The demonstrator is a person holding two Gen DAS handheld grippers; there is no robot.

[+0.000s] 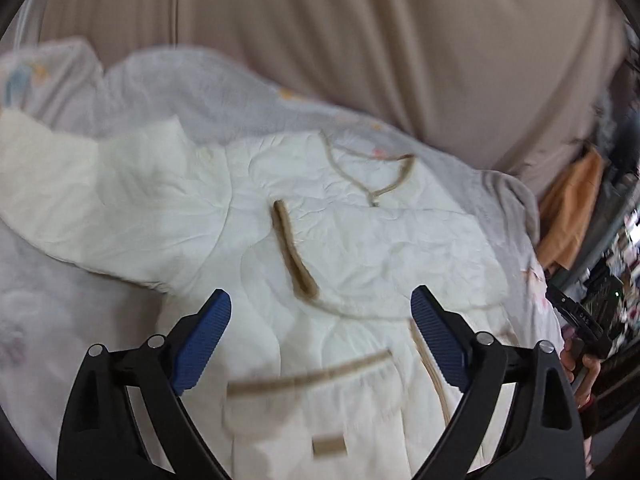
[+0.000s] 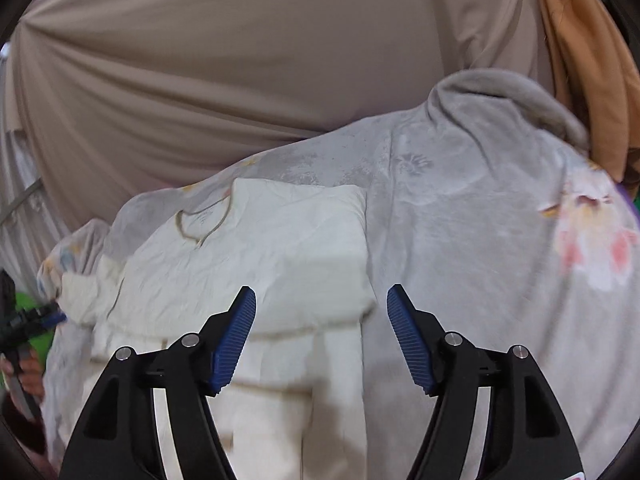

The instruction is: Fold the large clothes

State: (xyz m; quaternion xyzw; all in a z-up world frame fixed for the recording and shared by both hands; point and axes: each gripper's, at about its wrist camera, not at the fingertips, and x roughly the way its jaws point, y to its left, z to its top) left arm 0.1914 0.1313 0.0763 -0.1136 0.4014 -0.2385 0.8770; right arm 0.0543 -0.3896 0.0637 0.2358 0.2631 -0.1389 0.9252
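Observation:
A cream quilted jacket point(image 1: 360, 248) with tan trim lies spread on a grey blanket point(image 1: 248, 92). One sleeve is folded across its front, its tan cuff point(image 1: 292, 256) lying near the middle. The other sleeve point(image 1: 72, 192) stretches out to the left. My left gripper point(image 1: 320, 304) hangs open above the jacket's lower front, nothing between its blue pads. In the right wrist view the jacket point(image 2: 272, 256) shows its folded right edge. My right gripper point(image 2: 322, 300) is open above that edge, holding nothing.
A beige curtain point(image 2: 240, 80) hangs behind the bed. An orange cloth point(image 1: 572, 216) hangs at the right. The blanket point(image 2: 480, 240) has a pink flower print and bunches up at the far right. A hand point(image 1: 580, 364) with the other gripper shows at the left view's right edge.

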